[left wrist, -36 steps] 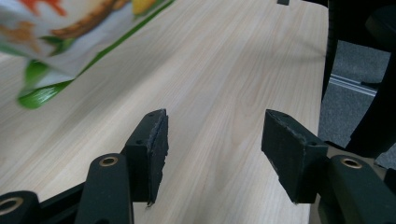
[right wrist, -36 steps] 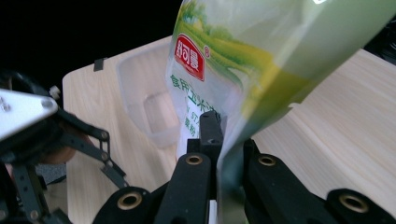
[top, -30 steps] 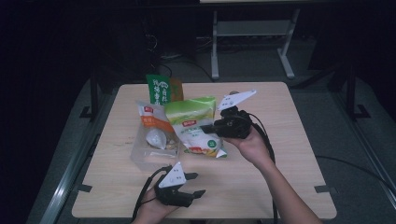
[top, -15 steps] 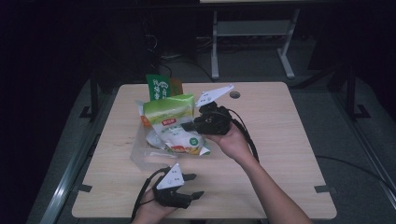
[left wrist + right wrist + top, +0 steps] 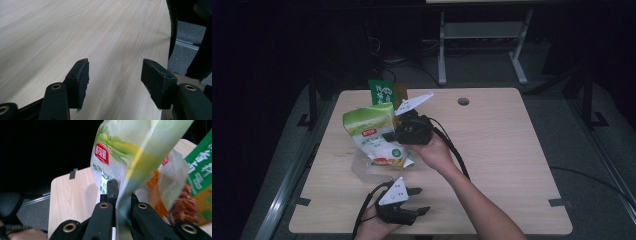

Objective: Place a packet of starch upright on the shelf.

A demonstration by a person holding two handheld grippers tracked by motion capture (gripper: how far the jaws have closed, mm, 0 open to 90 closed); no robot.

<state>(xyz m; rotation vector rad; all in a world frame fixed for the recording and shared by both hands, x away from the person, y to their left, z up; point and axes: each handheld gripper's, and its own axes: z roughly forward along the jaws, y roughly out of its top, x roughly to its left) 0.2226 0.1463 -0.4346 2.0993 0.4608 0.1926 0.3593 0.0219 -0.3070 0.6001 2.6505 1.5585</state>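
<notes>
A green and white snack bag [image 5: 371, 131] hangs lifted above the left half of the table, with my right gripper [image 5: 391, 136] shut on its side edge. In the right gripper view the bag [image 5: 130, 150] rises between the closed jaws of that gripper [image 5: 119, 188]. My left gripper [image 5: 419, 200] rests near the table's front edge, open with nothing in it. In the left gripper view its two pads [image 5: 81, 75] stand apart over bare wood of the table [image 5: 75, 30].
A green packet [image 5: 381, 92] stands at the back left of the wooden table [image 5: 502, 150]. Behind the bag sits an orange and clear packet [image 5: 175, 197], next to the green packet [image 5: 200, 175]. A clear plastic piece [image 5: 362, 169] lies below the bag. The table has a round hole [image 5: 463, 101].
My right gripper has carried the green and white bag leftward across the table and raised it, so it now hangs upright. The left gripper has stayed where it was.
</notes>
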